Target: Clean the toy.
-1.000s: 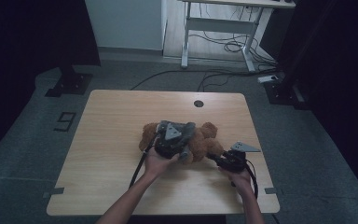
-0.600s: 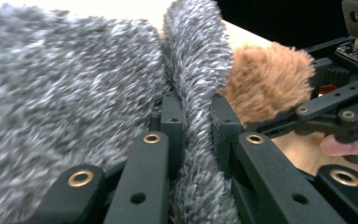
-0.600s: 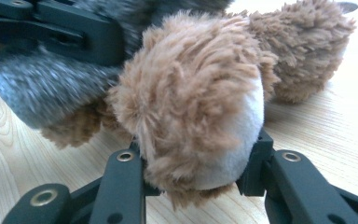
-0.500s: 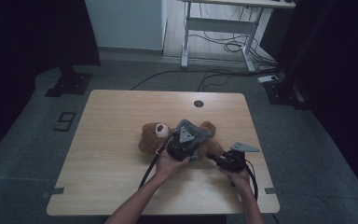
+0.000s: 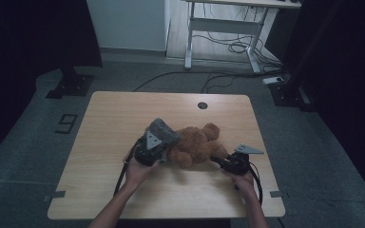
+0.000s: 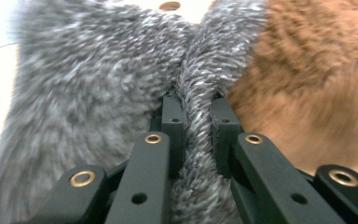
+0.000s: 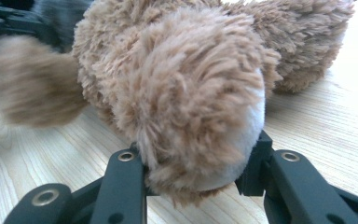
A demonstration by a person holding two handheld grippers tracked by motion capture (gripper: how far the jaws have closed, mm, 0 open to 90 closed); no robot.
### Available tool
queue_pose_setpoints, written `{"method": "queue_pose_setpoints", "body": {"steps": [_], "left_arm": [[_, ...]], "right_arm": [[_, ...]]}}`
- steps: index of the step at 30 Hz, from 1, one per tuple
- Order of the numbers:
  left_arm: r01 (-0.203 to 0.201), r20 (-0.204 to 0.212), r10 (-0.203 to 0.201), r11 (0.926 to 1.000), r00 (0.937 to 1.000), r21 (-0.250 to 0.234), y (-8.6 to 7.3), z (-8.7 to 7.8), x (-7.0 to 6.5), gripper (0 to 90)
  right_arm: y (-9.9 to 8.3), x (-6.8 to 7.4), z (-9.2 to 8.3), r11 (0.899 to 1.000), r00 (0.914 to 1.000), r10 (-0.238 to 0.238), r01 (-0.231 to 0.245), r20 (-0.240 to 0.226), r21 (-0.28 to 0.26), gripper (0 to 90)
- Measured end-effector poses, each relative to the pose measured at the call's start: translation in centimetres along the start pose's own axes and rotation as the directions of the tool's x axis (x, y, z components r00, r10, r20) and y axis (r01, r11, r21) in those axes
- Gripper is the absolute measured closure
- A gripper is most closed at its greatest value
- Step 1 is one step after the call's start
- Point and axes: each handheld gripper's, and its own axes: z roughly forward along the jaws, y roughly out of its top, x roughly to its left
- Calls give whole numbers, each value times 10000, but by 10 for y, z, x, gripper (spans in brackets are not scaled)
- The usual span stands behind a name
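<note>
Left claw (image 6: 196, 114) clamped on fuzzy grey knit cloth (image 6: 98, 88) against brown plush teddy bear (image 5: 197, 145); right claw (image 7: 200, 161) clamped on bear's paw, light wooden worktop (image 5: 123, 114).

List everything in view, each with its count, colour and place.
teddy bear: one, brown, lying on the table's middle, between the two grippers
grey fabric: one piece, fuzzy grey, at the bear's left side, a fold of it pinched
table: one, light wood, round hole near its far edge
white desk frame: one, beyond the table, cables on the floor beneath it
left gripper: one, black, shut on the grey fabric
right gripper: one, black, clamped on a paw of the bear
</note>
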Motion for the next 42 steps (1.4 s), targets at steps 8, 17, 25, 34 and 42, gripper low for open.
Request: {"method": "queue_pose_setpoints", "body": {"steps": [8, 17, 25, 34, 42], "left_arm": [[972, -659, -942, 9943, 9934, 433, -18, -10, 40, 797], [1733, -646, -1669, 9788, 9838, 1091, -37, 17, 58, 796], [1902, -459, -1863, 9759, 9814, 1070, -40, 12, 68, 795], [1830, -129, -1827, 9822, 9831, 415, -38, -24, 68, 791], [1818, -99, -1817, 9832, 9833, 155, -44, -45, 70, 789]], "right_arm": [[-1, -2, 0, 9999, 10000, 91, -91, 8, 48, 614], [-2, -2, 7, 9999, 10000, 87, -88, 42, 132, 613], [-3, -4, 8, 9998, 9998, 149, -151, 154, 114, 598], [-4, 0, 6, 10000, 9995, 62, -61, 324, -29, 429], [-6, -2, 0, 9995, 9987, 269, -262, 423, -185, 288]]}}
